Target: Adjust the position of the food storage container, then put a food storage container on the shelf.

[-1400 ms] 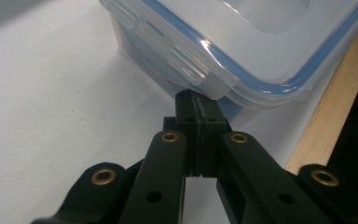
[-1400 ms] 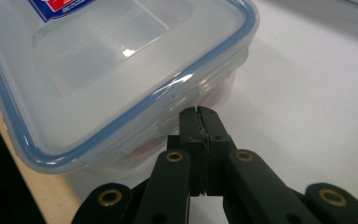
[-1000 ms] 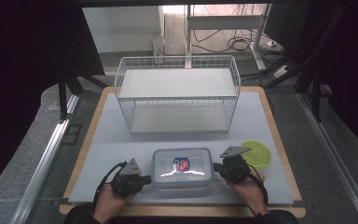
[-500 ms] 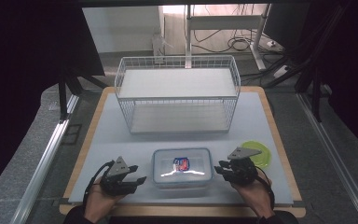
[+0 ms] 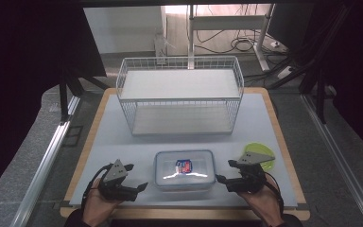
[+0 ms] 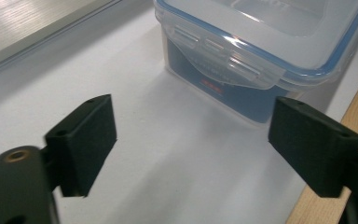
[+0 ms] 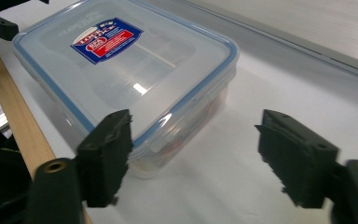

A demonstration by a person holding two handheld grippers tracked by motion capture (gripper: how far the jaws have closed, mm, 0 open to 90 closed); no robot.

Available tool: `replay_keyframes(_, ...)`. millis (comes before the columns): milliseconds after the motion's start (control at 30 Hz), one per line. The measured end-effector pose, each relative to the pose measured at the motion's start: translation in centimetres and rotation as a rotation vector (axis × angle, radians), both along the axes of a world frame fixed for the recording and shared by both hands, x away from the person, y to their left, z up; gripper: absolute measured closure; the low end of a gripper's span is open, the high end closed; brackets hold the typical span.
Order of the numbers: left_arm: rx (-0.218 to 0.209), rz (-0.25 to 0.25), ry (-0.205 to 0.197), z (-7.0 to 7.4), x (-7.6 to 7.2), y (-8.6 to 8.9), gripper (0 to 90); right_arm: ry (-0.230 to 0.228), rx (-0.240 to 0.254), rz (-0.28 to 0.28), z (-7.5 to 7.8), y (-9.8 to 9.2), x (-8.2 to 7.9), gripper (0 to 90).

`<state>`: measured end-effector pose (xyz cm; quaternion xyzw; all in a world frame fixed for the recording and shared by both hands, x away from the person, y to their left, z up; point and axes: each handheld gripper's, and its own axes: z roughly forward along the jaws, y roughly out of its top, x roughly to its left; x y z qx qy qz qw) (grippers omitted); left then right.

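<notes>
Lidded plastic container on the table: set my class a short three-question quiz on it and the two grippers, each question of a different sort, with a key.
1. True or false: the left gripper is clamped on the plastic container.
2. What lies on the table just beyond the right gripper?
A. a green dish
B. a red mug
C. a metal spoon
3. Fill in: behind the container stands a white wire ____.

Key:
1. False. Both grippers stand open beside the container, one at each end, their jaws having just been opening with nothing between them.
2. A, the green dish.
3. Basket.
</notes>
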<state>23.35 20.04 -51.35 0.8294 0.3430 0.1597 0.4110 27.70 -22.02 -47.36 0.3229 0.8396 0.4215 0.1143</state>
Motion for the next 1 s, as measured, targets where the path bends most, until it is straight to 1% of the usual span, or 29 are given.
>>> replay_keyframes(67, 0.01, 0.0, 0.002, 0.0, 0.0, 0.0, 11.8, 0.002, -0.007, 0.003, -0.2, 0.1, -0.1, 17.7)
replay_keyframes(133, 0.008, -0.005, 0.006, -0.1, 0.0, 0.0, 9.9, 0.007, -0.008, 0.01, -0.3, 0.2, -0.1, 14.1)
replay_keyframes(300, 0.018, -0.009, 0.008, -0.2, 0.1, 0.0, 5.8, 0.012, -0.021, 0.015, -0.7, 0.3, 0.0, 9.2)
replay_keyframes(333, 0.02, -0.011, 0.002, -0.3, 0.1, -0.1, 5.1, 0.011, -0.023, 0.015, -0.7, 0.3, 0.0, 8.7)
replay_keyframes(433, 0.043, -0.012, -0.043, -0.3, -0.1, -0.2, 3.5, 0.008, -0.029, 0.016, -0.8, 0.3, 0.0, 7.1)
replay_keyframes(500, 0.05, -0.011, -0.06, -0.2, -0.1, -0.2, 2.2, 0.004, -0.035, 0.013, -0.9, 0.3, 0.0, 6.6)
replay_keyframes(533, 0.049, -0.011, -0.064, -0.3, -0.1, -0.2, 1.8, 0.009, -0.041, 0.012, -0.9, 0.3, 0.1, 6.3)
replay_keyframes(733, 0.015, -0.002, -0.03, -0.3, 0.1, -0.2, 1.2, 0.012, -0.05, 0.014, -1.0, 0.4, 0.3, 4.3)
replay_keyframes(833, -0.005, -0.011, -0.022, 0.0, 0.2, -0.4, 1.3, 0.009, -0.052, 0.014, -0.9, 0.5, 0.3, 4.1)
replay_keyframes(933, -0.029, -0.033, -0.004, 0.4, 0.4, -0.8, 1.4, 0.008, -0.045, 0.018, -0.8, 0.8, 0.4, 3.9)
replay_keyframes(1000, -0.042, -0.041, -0.001, 0.8, 0.6, -1.1, 1.3, 0.01, -0.049, 0.026, -0.7, 1.0, 0.4, 3.9)
